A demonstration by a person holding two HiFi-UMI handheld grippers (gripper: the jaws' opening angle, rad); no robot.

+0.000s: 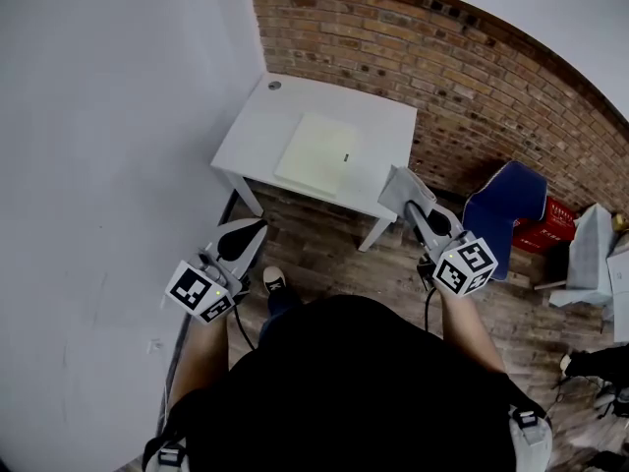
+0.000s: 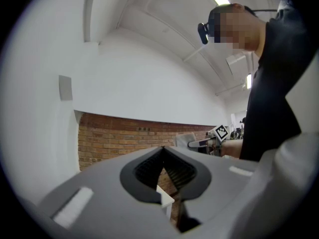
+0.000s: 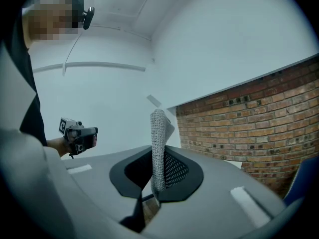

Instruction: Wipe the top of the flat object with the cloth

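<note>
Lying on the white table, the pale flat object sits ahead and left of the right claw — the nearer one, pinching the grey cloth; the left claw, closed and empty, hangs further back.

White table w/ brick wall behind it; blue chair to table's rt, red crate further rt; wood floor under table.

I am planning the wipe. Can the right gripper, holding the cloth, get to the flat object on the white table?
Probably yes. The right gripper, shut on the cloth, hangs near the right corner of the table, and nothing stands between it and the flat object.
</note>
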